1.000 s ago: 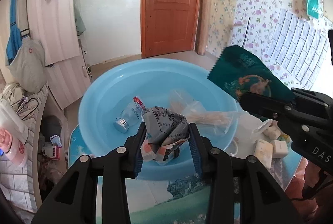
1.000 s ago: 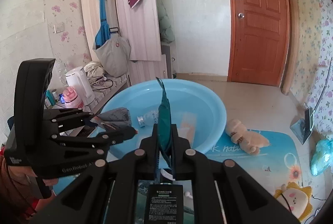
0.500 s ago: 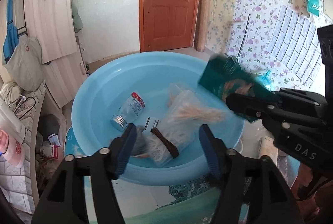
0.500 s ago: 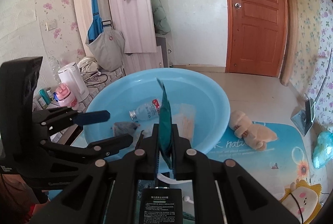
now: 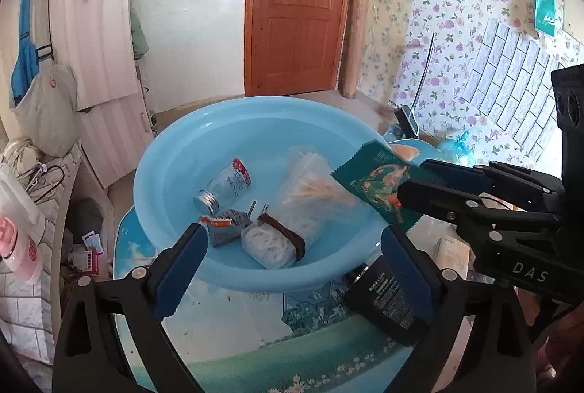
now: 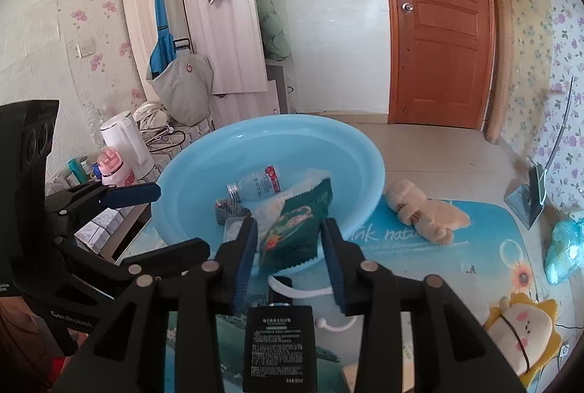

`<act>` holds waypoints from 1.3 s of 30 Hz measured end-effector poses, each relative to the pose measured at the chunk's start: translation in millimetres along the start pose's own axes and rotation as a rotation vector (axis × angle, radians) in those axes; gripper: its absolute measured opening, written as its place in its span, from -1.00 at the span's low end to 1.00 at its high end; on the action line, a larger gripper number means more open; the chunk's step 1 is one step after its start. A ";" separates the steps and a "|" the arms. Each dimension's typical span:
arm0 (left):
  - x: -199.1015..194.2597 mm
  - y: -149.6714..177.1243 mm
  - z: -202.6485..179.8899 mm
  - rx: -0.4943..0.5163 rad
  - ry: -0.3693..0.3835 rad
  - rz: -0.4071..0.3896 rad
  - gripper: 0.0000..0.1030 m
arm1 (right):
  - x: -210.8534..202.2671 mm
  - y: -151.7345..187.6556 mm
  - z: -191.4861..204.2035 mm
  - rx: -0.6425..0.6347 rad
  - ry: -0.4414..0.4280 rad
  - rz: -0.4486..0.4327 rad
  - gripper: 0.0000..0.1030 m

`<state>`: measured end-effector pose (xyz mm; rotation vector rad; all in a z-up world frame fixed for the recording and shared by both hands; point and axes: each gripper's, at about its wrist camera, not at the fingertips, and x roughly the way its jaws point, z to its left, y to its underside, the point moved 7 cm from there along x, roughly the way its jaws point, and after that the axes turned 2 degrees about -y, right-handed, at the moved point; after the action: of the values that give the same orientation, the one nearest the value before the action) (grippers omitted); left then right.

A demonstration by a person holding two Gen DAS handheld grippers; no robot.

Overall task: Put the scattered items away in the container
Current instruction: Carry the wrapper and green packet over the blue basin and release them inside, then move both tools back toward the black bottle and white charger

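Green packet lies tilted on blue basin's near rim.

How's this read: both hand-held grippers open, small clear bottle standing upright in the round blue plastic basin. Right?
No. The small clear bottle lies on its side in the round blue plastic basin, per the left wrist view. The left hand-held gripper and right hand-held gripper are open.

left gripper: I see jaws spread wide, empty | right gripper: jaws parted, not clamping
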<state>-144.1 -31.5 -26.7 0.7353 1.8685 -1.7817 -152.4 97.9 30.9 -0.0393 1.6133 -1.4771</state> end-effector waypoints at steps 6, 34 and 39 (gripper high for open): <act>-5.9 6.9 -5.5 -0.013 -0.005 0.007 0.88 | -9.5 5.7 -3.3 0.016 0.007 0.002 -0.22; -17.7 57.5 -34.9 0.001 0.001 0.072 0.89 | -41.3 57.4 -26.4 0.035 0.076 0.045 -0.22; -15.4 67.8 -45.3 0.006 0.016 0.094 0.89 | -49.4 69.7 -37.4 0.059 0.098 0.054 -0.22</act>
<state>-86.4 14.2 -65.2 0.8286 1.8090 -1.7282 -110.1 174.5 -1.4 0.1111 1.6352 -1.5040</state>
